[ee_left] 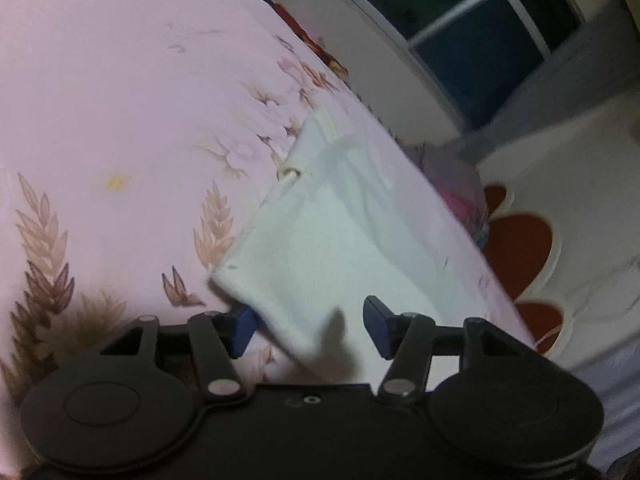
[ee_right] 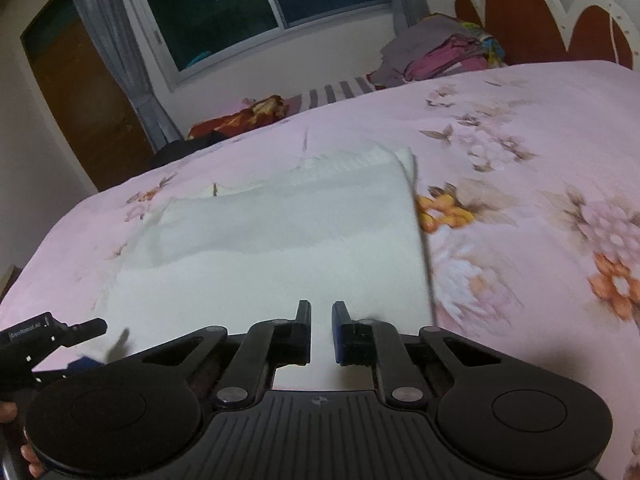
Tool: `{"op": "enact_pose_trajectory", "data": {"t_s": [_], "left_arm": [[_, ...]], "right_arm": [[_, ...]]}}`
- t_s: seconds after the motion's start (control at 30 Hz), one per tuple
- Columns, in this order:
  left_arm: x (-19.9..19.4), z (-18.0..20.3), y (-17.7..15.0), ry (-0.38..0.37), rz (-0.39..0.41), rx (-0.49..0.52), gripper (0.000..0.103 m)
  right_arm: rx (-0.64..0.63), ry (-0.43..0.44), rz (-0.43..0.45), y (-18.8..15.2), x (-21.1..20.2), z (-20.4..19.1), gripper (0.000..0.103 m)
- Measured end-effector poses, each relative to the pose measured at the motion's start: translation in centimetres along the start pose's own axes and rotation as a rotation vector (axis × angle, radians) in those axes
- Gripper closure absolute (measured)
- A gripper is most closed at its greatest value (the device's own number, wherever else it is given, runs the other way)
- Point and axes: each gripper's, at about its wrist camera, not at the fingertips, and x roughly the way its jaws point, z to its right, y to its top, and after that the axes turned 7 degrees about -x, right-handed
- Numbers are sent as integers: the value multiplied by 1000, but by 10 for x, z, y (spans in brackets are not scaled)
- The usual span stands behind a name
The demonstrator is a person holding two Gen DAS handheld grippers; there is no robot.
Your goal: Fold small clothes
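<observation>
A white folded garment (ee_left: 332,236) (ee_right: 280,240) lies flat on the pink flowered bedspread (ee_left: 100,100) (ee_right: 520,128). My left gripper (ee_left: 311,327) is open at the garment's near corner. The cloth lies between its blue pads (ee_left: 378,326), and neither pad presses on it. That gripper also shows at the lower left of the right wrist view as the left gripper (ee_right: 52,336). My right gripper (ee_right: 321,320) sits over the garment's near edge. Its jaws stand almost together, and white cloth fills the narrow slit between them.
A pile of grey and pink clothes (ee_right: 444,52) sits at the bed's far right by the red and white headboard (ee_right: 540,20). A red and yellow cloth (ee_right: 248,114) lies at the far edge. A window (ee_right: 256,4) and a wooden door (ee_right: 80,92) stand behind. A person's fingers (ee_right: 8,412) show at the lower left.
</observation>
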Motion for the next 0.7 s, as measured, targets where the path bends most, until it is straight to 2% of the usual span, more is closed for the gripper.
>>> {"op": "enact_pose_trajectory", "data": {"t_s": [0.13,0.53,0.63,0.7], "left_arm": [[10,-2,9,-23,15,-49,47],[37,3,28,-46,46,-81,56],[42,4,32,-41,37,-73,64],[45,4,34,-31,34,-64,76]], "right_arm": [[-12,28,-9,19,23,-12,92],[-68,95,-92,59,113,-64,92],[-79,95,-106,63,128,-70,92],[-86,85,-127,63,137,-72,92]]}}
